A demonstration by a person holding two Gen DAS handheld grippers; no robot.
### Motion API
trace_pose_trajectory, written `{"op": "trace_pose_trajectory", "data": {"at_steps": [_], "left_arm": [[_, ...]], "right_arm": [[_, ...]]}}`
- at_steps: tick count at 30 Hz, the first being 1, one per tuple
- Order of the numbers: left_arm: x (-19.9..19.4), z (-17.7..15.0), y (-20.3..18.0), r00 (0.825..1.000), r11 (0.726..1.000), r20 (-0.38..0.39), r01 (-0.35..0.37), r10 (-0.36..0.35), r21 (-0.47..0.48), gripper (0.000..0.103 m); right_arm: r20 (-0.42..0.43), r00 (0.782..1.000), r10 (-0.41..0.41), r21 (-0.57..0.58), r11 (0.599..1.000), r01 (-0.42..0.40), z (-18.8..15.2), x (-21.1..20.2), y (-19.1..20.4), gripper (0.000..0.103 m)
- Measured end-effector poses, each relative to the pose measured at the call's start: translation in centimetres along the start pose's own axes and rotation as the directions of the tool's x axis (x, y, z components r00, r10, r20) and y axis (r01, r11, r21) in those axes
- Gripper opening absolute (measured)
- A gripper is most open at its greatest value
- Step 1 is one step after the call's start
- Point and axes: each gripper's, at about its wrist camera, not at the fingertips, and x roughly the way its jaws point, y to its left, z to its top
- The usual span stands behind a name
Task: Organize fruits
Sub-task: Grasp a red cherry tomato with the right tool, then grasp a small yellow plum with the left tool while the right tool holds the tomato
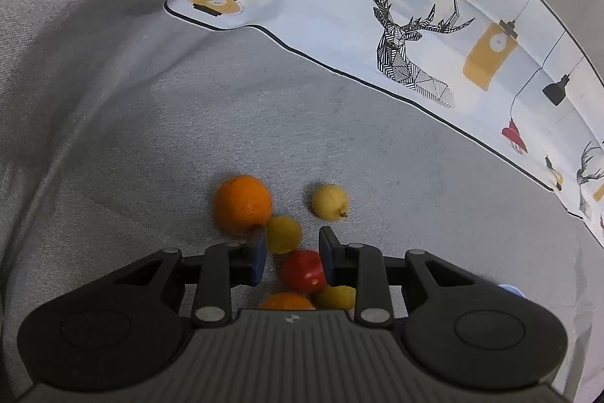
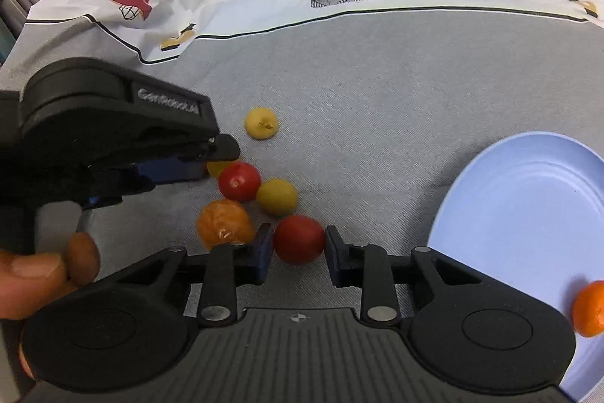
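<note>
Fruits (image 2: pixel 241 191) lie clustered on the grey desk (image 2: pixel 377 93). Right gripper (image 2: pixel 298 250) straddles a red one (image 2: pixel 299 239), jaws open, for the blue plate (image 2: pixel 528 206); left gripper (image 1: pixel 292 252) hovers open.

My left tongs (image 1: pixel 290 253) hang parted over a red fruit (image 1: pixel 303 270), beside an orange (image 1: pixel 242 203) and lemon (image 1: pixel 329 202).
</note>
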Motion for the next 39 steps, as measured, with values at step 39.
{"op": "trace_pose_trajectory", "data": {"at_steps": [39], "left_arm": [[-0.7,0.1,1.2,0.996,0.994,-0.018,0.094,-0.093,0.056,0.028]], "right_arm": [[0.051,0.997,0.052,-0.007,0.999,-0.052,-0.5,-1.7,-0.5,0.031]]}}
